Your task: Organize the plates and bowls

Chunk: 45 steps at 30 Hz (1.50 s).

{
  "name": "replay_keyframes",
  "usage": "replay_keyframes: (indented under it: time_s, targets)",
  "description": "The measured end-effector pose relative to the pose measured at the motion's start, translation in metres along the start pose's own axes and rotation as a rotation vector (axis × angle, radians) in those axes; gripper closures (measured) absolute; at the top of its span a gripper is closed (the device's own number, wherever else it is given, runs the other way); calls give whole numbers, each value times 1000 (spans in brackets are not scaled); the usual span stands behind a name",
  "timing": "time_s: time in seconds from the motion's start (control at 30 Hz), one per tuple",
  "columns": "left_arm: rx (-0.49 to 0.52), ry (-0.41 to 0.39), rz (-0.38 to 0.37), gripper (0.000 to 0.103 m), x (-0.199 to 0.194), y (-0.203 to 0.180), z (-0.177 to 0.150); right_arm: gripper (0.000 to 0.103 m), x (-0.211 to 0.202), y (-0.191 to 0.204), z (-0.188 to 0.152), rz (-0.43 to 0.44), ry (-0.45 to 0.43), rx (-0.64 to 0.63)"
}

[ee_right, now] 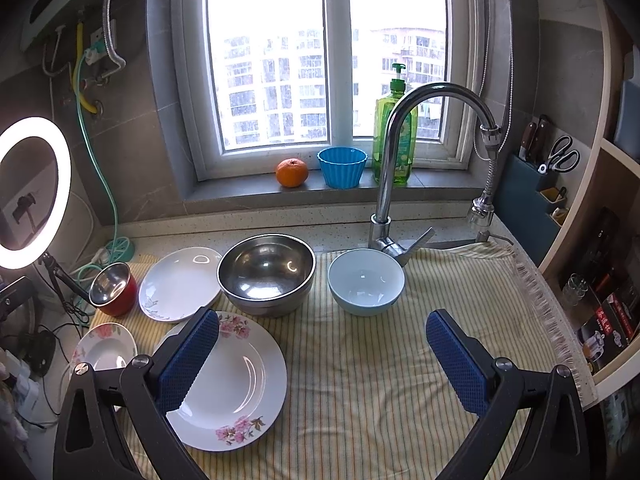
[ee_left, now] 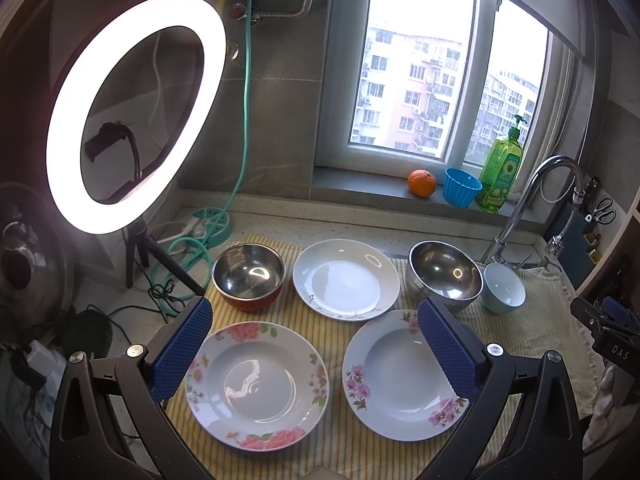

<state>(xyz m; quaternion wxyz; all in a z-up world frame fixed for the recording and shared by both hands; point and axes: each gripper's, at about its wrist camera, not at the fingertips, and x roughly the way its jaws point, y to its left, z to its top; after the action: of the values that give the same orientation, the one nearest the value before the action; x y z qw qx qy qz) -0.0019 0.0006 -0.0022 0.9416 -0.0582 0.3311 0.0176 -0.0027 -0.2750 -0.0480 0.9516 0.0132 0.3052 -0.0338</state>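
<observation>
Three plates [ee_left: 346, 280] and three bowls [ee_left: 446, 280] lie unstacked.

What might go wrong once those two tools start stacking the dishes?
The three plates lie flat on the striped cloth, so a tool may struggle to get under a rim, such as the pink-flowered plate. The light blue bowl sits right by the faucet and might knock it when lifted.

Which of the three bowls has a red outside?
The small steel-lined bowl at the left end of the back row, beside the plain white plate. The large bowl is bare steel throughout; the ceramic bowl is pale blue.
</observation>
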Motion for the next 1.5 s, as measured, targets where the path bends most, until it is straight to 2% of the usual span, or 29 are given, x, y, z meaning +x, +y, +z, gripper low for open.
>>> replay_keyframes:
  time_s: [1.5]
  targets:
    - [8, 5, 3, 1, 2, -3, 0, 0, 11, 4, 0, -7, 24, -4]
